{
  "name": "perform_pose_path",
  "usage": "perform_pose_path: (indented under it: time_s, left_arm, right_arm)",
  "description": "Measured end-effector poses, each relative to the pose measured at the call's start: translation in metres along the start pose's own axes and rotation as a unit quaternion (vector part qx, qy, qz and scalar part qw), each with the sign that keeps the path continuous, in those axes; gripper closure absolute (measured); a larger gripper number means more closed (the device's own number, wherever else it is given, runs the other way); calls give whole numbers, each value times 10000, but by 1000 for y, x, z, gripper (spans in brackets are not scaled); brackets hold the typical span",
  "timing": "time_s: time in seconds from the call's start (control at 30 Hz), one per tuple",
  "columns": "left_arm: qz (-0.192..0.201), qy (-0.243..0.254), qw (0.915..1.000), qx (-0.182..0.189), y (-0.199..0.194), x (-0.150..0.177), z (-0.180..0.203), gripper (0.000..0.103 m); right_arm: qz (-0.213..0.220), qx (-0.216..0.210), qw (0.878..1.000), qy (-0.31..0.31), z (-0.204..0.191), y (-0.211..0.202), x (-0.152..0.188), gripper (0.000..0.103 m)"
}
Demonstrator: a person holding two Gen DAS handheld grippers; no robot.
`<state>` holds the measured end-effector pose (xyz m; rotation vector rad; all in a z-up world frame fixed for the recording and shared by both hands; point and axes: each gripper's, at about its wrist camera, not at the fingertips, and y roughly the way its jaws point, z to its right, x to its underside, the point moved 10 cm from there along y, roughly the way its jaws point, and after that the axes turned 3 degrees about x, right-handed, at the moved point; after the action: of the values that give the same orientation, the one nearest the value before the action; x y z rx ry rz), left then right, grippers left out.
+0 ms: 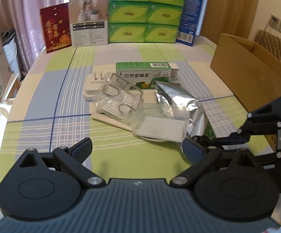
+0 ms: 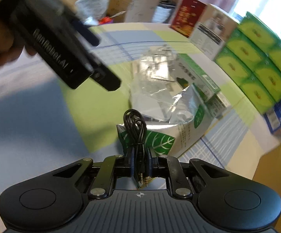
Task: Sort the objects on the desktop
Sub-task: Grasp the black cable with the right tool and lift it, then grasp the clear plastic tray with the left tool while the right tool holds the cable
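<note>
The cable (image 2: 135, 130), a small black coiled bundle, is light, limp and springy: judged from its look, it will flop and could slide out unless pinched across the whole bundle, which is how it is taken now. The right hand-held gripper (image 2: 140, 168) is clamped on it at mid-bundle, the loops standing up beyond the fingers and the jack plugs hanging below, just in front of the foil bag (image 2: 181, 116). The left hand-held gripper (image 1: 137, 149) hangs with jaws wide apart and empty, near the clear plastic case (image 1: 119, 97), which lies just beside the foil bag on the table (image 1: 43, 89). The open cardboard box (image 1: 243, 71) stands beyond the bag.
</note>
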<state>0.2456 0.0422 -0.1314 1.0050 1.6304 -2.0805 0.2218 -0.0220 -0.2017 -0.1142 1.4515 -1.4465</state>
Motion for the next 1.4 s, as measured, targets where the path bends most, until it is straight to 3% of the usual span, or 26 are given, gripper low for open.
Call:
perform_pose_path:
  time_s: [0.2,0.3,0.4,0.6,0.83,0.93,1.07,1.4]
  left_arm:
    - [11,-196,9998,-89,-1,0,-10,6]
    - [7,-257,9996,-154,0,-1,-15,6]
    - [38,-352,9991,-218,2,-5,-21,6]
    - [56,-439,9987,-235,2,-6,-26,6]
    - [99,-577,9980,-226,0,-8,-30,6]
    - [87,-596,9979,-226,-1,-6,-31,6]
    - [66,-658,9977,-164,1,-4,-32,6]
    - [11,-1012,9947,199,20,-13,-16,6]
  right_arm:
    - [51,241,9957,891,26,-5,-13,93]
    - [44,605,9922,1089,42,-4,-22,93]
    - [-33,1021,9914,819,51,3,-30,93]
    - [-320,1402,9896,70,48,25,-28,93]
    - [-198,1075,9934,-355,25,25,-30,94]
    - [-132,568,9983,-61,13,19,-34,94]
    - [-125,-97,9964,830,9,13,-35,94]
    - [-92,213,9809,1930,56,2,-31,94]
